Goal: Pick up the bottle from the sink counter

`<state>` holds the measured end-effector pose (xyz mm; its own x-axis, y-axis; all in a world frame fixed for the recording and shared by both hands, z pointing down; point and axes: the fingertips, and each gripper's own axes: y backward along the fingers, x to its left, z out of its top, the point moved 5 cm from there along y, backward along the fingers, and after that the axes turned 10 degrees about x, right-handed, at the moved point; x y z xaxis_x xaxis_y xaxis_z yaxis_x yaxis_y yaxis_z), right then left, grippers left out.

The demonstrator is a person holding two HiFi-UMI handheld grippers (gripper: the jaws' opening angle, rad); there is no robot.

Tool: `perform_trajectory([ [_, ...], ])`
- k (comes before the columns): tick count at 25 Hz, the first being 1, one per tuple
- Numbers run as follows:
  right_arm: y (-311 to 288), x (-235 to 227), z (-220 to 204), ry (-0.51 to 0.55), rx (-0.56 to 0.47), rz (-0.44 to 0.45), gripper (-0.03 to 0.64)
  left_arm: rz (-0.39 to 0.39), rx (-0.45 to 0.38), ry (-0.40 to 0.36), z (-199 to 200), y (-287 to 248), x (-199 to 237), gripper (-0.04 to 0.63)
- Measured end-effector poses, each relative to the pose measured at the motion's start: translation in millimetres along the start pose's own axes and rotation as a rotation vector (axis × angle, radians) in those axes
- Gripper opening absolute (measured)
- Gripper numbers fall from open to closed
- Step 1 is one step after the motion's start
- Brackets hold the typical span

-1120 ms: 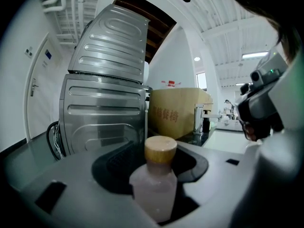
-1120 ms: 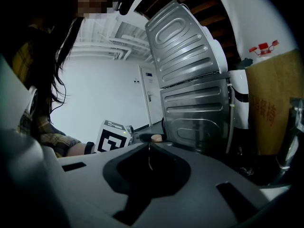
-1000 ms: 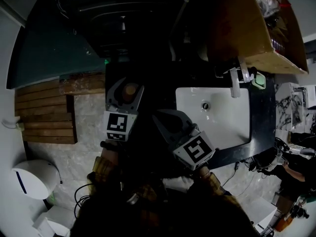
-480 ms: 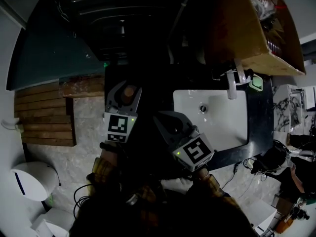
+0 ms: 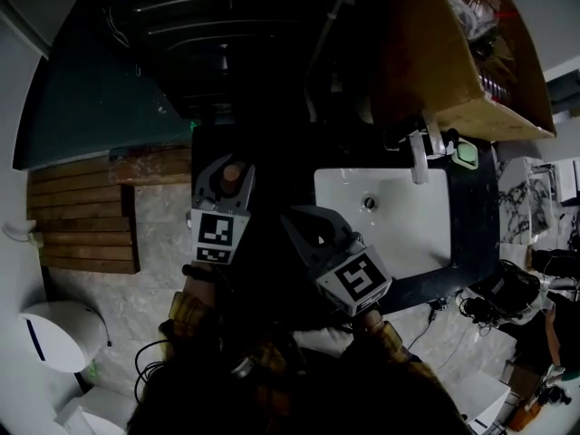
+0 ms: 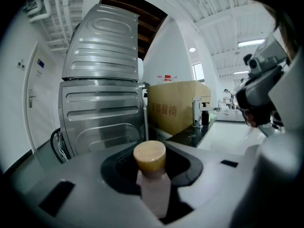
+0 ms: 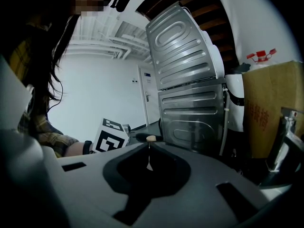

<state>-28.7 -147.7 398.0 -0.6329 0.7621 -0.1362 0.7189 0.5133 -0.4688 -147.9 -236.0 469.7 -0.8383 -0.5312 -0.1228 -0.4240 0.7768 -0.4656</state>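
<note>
The bottle (image 6: 154,191) is small and pale pink with a round wooden cap, and it stands upright on the black counter (image 5: 272,148). It sits between the jaws of my left gripper (image 6: 151,167), which are closing around it. The left jaw lies along its side and a thin dark gap shows on the right. From the head view, the bottle (image 5: 233,172) shows its cap inside the left gripper (image 5: 225,179). My right gripper (image 5: 310,229) hovers beside it over the counter, shut and empty. In the right gripper view, the right gripper (image 7: 148,158) faces the bottle cap (image 7: 151,138).
A white sink (image 5: 408,229) with a faucet (image 5: 417,157) lies to the right. A cardboard box (image 5: 453,53) sits behind it. A ribbed metal appliance (image 6: 102,103) stands behind the counter. A green soap dish (image 5: 467,154) rests by the faucet. A white bin (image 5: 54,333) stands on the floor.
The left gripper's jaws have narrowed around the bottle cap. The head view has shifted slightly, and the sink now sits a little further left in it.
</note>
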Motion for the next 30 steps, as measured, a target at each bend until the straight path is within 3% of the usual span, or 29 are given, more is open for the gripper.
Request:
perform_trajectory([
  [3,1.8,-1.0,-1.9,-0.002,0.002,-0.006,0.017,-0.008,-0.004,0.048,0.1,2.8,1.2,0.123],
  [8,6.8,2.6,0.6,0.01,-0.006,-0.005,0.017,-0.003,-0.013,0.047,5.5,11.4,-2.5,0.121],
  [30,63.3,33.6,42.1,0.119,-0.164,-0.033,0.017,0.02,-0.23,-0.064,97.6,124.9,-47.2,0.121],
])
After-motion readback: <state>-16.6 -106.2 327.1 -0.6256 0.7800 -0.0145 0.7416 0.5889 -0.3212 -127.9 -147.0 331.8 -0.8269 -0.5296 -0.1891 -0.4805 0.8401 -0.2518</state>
